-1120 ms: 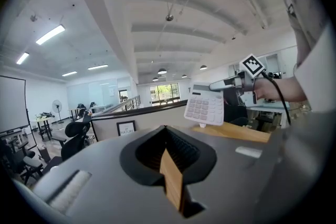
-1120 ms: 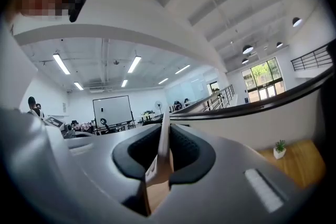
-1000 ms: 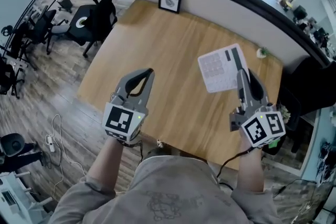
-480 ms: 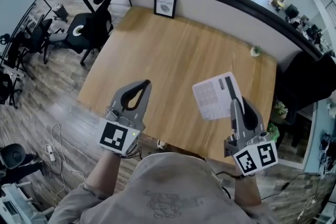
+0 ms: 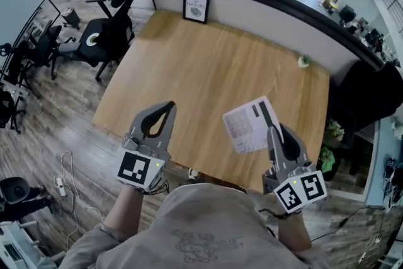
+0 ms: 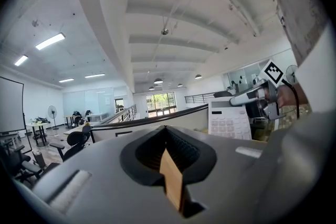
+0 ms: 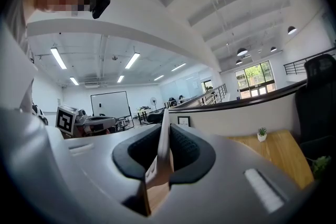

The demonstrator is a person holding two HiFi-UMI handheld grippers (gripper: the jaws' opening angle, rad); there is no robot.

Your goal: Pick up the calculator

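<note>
The calculator (image 5: 245,126) is white with grey keys and a dark display strip. It hangs tilted over the near right part of the wooden table (image 5: 208,66), with my right gripper (image 5: 272,130) shut on its right edge. In the right gripper view the calculator (image 7: 163,136) stands edge-on between the pads of that gripper (image 7: 164,126). My left gripper (image 5: 169,105) hovers over the table's near left part, jaws together and nothing in them. From the left gripper (image 6: 165,128) I see the calculator (image 6: 228,120) face-on to the right.
A framed picture (image 5: 195,6) leans on the partition at the table's far edge. A tiny potted plant (image 5: 305,61) sits at the far right corner. Office chairs (image 5: 107,28) stand to the left, and a dark chair (image 5: 371,97) to the right.
Both grippers have drawn back toward the table's near edge. The right one carried the calculator along, leftward and nearer to me. Neither gripper's jaws changed.
</note>
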